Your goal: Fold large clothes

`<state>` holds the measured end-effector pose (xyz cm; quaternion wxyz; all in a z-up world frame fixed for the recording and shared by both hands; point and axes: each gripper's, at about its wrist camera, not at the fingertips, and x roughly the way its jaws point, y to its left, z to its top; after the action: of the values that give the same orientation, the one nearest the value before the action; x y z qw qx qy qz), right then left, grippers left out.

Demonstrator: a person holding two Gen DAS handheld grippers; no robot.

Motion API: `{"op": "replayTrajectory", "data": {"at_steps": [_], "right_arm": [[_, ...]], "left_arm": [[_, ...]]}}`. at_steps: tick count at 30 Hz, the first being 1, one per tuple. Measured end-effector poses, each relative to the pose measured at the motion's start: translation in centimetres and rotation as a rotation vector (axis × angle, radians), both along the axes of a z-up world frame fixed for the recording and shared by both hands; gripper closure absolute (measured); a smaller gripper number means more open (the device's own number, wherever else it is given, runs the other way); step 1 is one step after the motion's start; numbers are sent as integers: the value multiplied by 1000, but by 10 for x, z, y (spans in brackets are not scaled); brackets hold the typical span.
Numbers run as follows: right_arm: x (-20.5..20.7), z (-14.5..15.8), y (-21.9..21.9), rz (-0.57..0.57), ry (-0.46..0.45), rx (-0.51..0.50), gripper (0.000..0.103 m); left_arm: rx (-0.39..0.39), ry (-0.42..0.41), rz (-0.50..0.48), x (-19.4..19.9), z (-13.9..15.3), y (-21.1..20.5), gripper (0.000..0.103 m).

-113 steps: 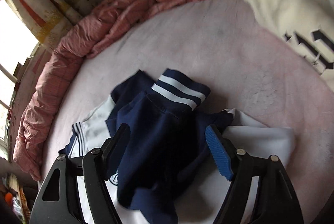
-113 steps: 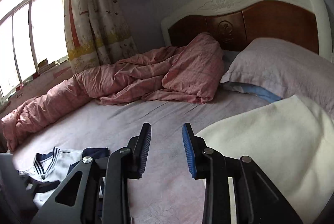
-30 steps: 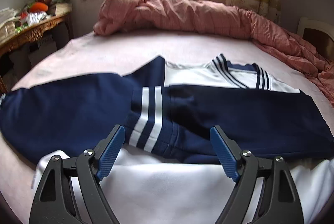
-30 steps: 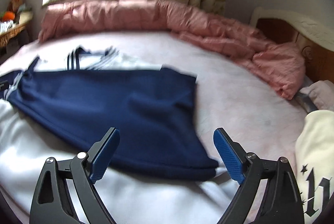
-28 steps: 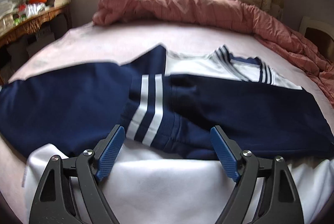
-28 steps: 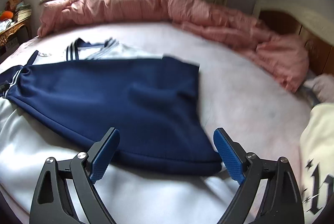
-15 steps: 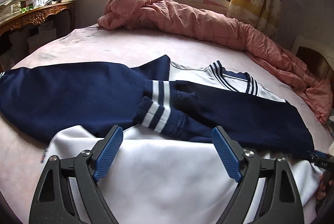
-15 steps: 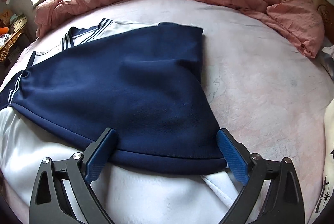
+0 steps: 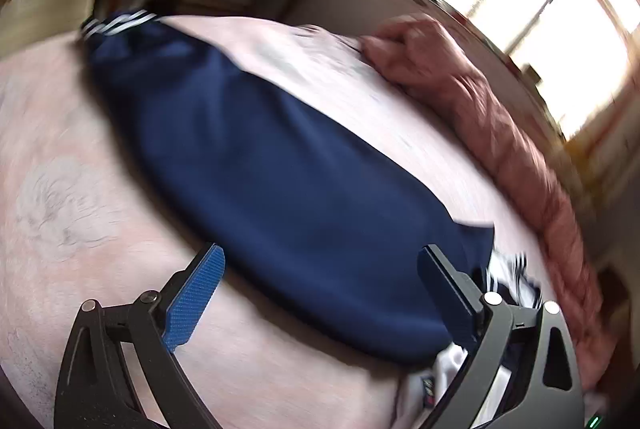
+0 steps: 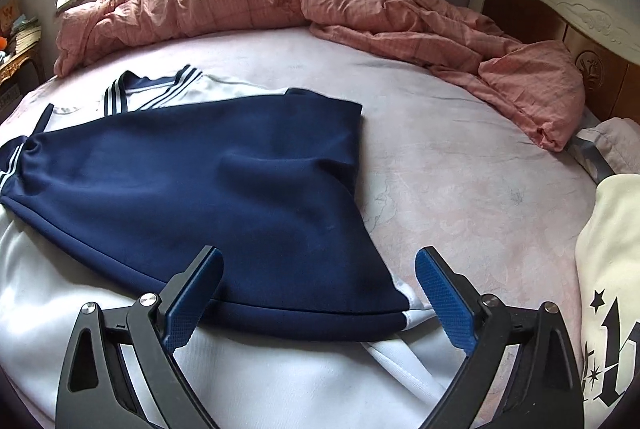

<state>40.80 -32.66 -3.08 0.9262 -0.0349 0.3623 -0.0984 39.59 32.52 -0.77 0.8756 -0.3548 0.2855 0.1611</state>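
Navy-and-white jacket (image 10: 208, 189) lying flat on the bed (image 10: 460, 189), both claws spread and empty.

We judge it soft, light and slippery; we would pinch a sleeve cuff or hem edge. The right claw (image 10: 318, 287) stands wide above the hem; the left claw (image 9: 320, 285) is opening over the sleeve.

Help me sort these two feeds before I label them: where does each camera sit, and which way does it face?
Left wrist: on the left gripper, tilted and blurred, looking down over the outstretched navy sleeve toward the window; its own jaws are opening, nothing pressed between them.
Right wrist: on the right gripper, looking down across the navy sleeve folded over the white top toward the pink quilt; its jaws stand open.
Shared: the same white-and-navy garment, pink quilt, bed sheet and window.
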Motion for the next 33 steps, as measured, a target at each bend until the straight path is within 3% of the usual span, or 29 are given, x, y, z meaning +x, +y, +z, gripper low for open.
{"op": "replayTrajectory", "data": {"at_steps": [3,5,7,15,20,21,22,23,25,27,30,33], "right_arm": [[0,-1,2,2,-2,-10,5],[0,-1,3,7,-7,-16,5],[-1,-2,4,12,-9,-17,5],[6,-9,-9,-10,36,60,5],[10,-16,-20,-35,70,114,1],[10,-17,-21,-37,70,120,1],[9,-17,-21,-39,66,119,1],[9,-17,-21,-39,64,114,1],[9,-17,-17,-42,59,93,1],[7,-15,-15,-50,46,70,1],[5,-13,-11,-58,32,41,1],[5,-12,-11,-55,34,32,1]], "left_arm": [[-15,0,103,-6,-11,19,12],[41,-2,135,-2,-13,23,13],[83,57,125,14,-17,29,13],[42,-6,115,16,-26,81,13],[94,17,129,34,-23,85,16],[104,20,138,34,-23,84,39],[99,15,144,32,-23,85,78],[81,-9,150,28,-23,87,98],[51,-158,160,9,-19,90,100],[101,-262,196,-11,-4,83,100],[239,-268,132,-12,25,54,100],[318,-325,-10,-5,55,6,100]]}}
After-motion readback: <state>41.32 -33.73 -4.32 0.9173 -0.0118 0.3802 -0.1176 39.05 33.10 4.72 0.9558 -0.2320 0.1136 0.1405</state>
